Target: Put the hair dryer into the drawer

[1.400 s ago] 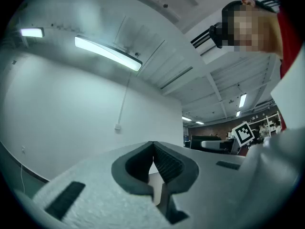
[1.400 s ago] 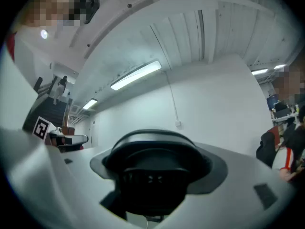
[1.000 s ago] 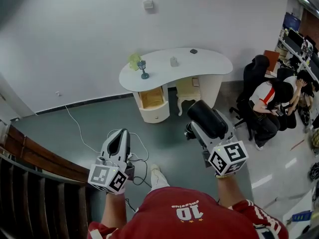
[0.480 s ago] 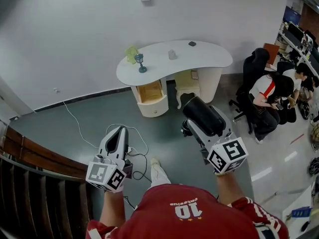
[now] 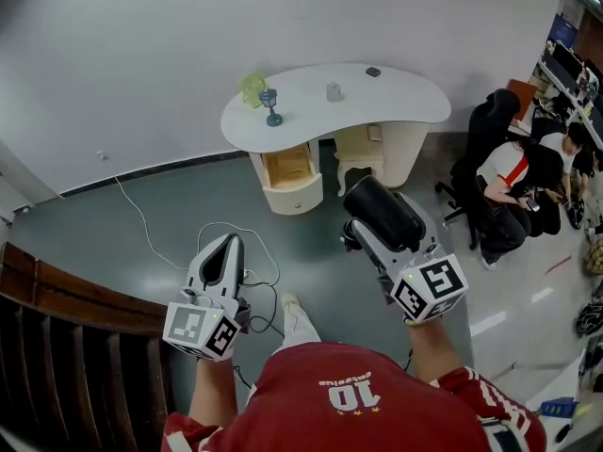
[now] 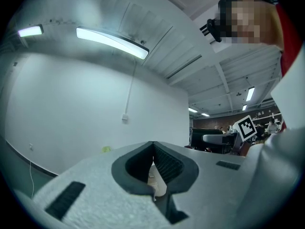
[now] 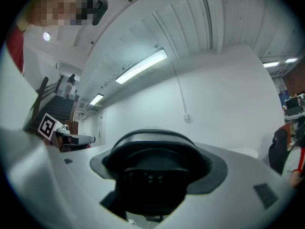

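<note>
Black hair dryer [image 5: 382,213] sat clamped in our right gripper [image 5: 369,236], left gripper [image 5: 226,247] closed, empty. Mid-carry, we judged; next we needed to reach the open drawer [image 5: 294,197].

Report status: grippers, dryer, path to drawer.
Left gripper shut, empty. Right gripper shut on black hair dryer. Drawer open under white desk, well ahead. Loose cable on floor between.

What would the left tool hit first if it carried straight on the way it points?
The left tool would probably meet the white desk, near its open drawer; nothing stands between. Depth is unclear: it might pass above, to the wall.
</note>
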`<state>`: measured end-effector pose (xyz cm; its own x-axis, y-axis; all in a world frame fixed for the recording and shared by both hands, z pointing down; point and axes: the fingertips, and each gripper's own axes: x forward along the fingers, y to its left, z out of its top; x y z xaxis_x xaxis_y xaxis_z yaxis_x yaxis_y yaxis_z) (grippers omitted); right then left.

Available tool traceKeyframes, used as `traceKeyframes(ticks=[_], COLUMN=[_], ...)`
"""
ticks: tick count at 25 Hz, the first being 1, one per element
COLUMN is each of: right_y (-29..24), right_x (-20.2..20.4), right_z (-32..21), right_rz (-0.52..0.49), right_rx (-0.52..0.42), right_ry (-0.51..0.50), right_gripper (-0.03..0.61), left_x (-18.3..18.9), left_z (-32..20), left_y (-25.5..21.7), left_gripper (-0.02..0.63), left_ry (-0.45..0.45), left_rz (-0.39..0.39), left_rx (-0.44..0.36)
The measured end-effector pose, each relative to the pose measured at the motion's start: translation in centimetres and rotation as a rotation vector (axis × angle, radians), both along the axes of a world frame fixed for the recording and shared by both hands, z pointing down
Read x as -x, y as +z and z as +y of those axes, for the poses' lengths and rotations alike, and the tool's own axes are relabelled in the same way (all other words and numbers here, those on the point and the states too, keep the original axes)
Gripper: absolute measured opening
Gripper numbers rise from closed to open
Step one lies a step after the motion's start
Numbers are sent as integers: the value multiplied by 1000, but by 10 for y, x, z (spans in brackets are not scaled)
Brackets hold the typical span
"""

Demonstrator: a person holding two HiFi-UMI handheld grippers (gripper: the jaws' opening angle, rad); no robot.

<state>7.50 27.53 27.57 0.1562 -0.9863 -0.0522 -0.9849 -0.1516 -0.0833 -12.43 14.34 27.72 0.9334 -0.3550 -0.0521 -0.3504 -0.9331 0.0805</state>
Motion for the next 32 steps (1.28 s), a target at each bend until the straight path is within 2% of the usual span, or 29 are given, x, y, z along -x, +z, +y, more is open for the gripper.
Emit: traceKeyframes(ticks=[8,14,21,32], right_y=[9,7,25,50], right_x=[-16,-35,-41,-42], right_z=[-91,-157,-238,-310], right_rz=[1,48,49,67], right_rx=[27,41,93,117], right_ry=[-47,-47,-49,1], right_gripper=[365,365,365,365], left_x=[-25,-60,-76,-89], left_z=[-89,-154,-225,-286], left_y=[18,17,27,59], left_gripper=[0,0,0,0], left_ry=[-14,31,74,143], left_rz=[14,24,29,25], left_rx=[24,40,65,101])
